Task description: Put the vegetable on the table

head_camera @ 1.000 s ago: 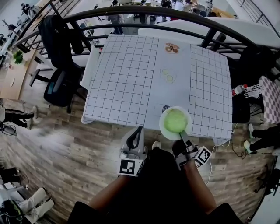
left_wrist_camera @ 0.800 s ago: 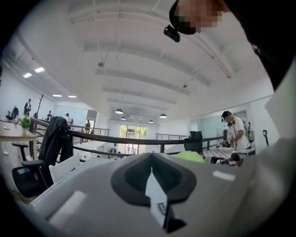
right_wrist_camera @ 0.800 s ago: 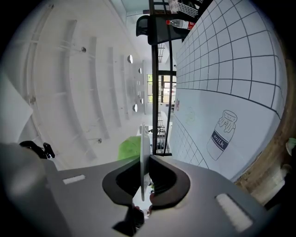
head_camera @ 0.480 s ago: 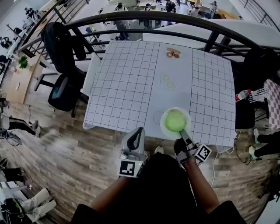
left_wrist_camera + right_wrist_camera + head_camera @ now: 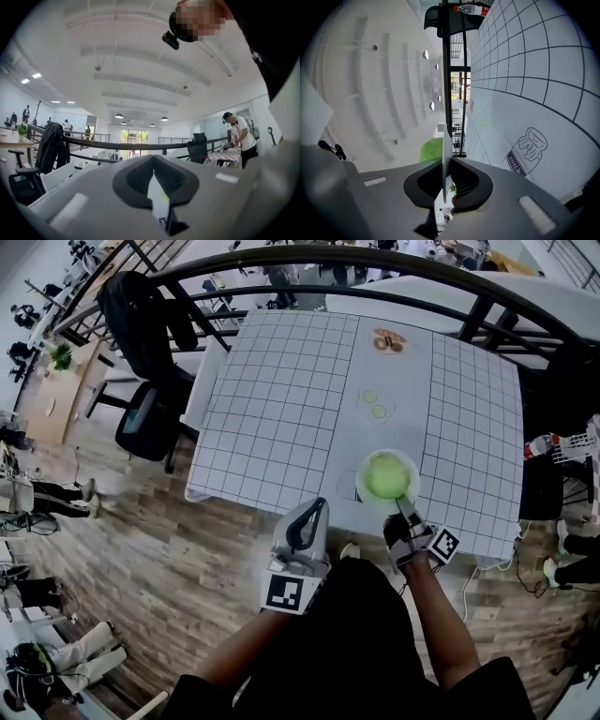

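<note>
Lower centre of the head view, item by item.

- My right gripper (image 5: 403, 505): fingers pinched on the rim of a white plate (image 5: 361, 486). The right gripper view shows that rim edge-on between my pads (image 5: 446, 154).
- Vegetable (image 5: 385, 474): green, lying on the plate over the near edge of the table (image 5: 281, 409). I cannot tell whether the plate touches the cloth.
- My left gripper (image 5: 316, 511): fingers pressed together with nothing held, over the wood floor (image 5: 141, 540) just below the table's near edge and pointing at the ceiling.
- Table top: gridded cloth with a plain middle strip. It carries a milk picture (image 5: 342, 482) just left of the plate, two round green pictures (image 5: 375, 404) above it, and another picture (image 5: 388, 341) at the far end.
- Surroundings: a black railing (image 5: 309, 263) curves across the top. A chair (image 5: 145, 418) with a dark jacket (image 5: 141, 315) is at upper left, and a bottle (image 5: 544, 444) is at the right edge.
- Open room: bare cloth to the left of the plate and above it, and floor to my left.
</note>
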Motion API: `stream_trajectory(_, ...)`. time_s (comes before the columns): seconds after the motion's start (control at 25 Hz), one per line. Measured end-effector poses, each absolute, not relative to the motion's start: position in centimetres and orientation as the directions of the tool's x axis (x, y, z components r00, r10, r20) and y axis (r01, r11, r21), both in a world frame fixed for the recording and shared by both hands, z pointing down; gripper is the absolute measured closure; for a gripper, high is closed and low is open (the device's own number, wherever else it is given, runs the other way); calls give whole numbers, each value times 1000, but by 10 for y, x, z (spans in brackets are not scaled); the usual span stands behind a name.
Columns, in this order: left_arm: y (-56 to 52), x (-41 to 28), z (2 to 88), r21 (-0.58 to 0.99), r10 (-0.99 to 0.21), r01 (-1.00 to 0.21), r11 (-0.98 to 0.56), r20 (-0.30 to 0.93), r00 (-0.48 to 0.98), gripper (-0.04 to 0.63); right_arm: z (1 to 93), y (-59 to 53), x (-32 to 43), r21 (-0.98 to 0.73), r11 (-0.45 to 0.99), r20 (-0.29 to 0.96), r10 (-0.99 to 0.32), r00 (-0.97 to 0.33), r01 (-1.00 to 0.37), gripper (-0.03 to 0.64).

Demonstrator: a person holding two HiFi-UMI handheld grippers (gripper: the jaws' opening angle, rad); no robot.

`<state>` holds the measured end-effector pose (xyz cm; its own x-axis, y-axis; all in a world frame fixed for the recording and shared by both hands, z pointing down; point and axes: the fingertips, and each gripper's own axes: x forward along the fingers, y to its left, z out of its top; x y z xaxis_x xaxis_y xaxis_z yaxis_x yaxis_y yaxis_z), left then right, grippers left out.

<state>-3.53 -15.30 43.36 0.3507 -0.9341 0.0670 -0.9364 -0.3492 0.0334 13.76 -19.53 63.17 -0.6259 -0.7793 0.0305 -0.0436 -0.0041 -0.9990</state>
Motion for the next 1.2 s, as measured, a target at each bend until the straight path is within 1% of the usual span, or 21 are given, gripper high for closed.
stream_trajectory(0.12, -153, -35, 437, 29, -937, -941, -337, 81, 339, 586, 647, -206, 138, -998, -9, 52, -760, -647, -70, 597)
stream_trajectory(0.28, -156, -36, 435, 18, -943, -946, -323, 81, 324, 586, 661, -219, 132, -998, -33, 65, -741, -669, -61, 597)
stream_trajectory(0.76, -158, -51, 437, 2, -960, -967, -256, 113, 255, 586, 729, -239, 131, -980, -136, 199, -706, -680, -146, 597)
stream_trajectory(0.92, -163, -52, 443, 22, -957, -966, -257, 132, 258, 586, 742, -246, 127, -978, -127, 208, -682, -701, -167, 597)
stream_trajectory(1.2, -167, -50, 454, 31, -958, -970, -240, 152, 242, 586, 760, -250, 122, -968, -172, 252, -666, -702, -184, 595)
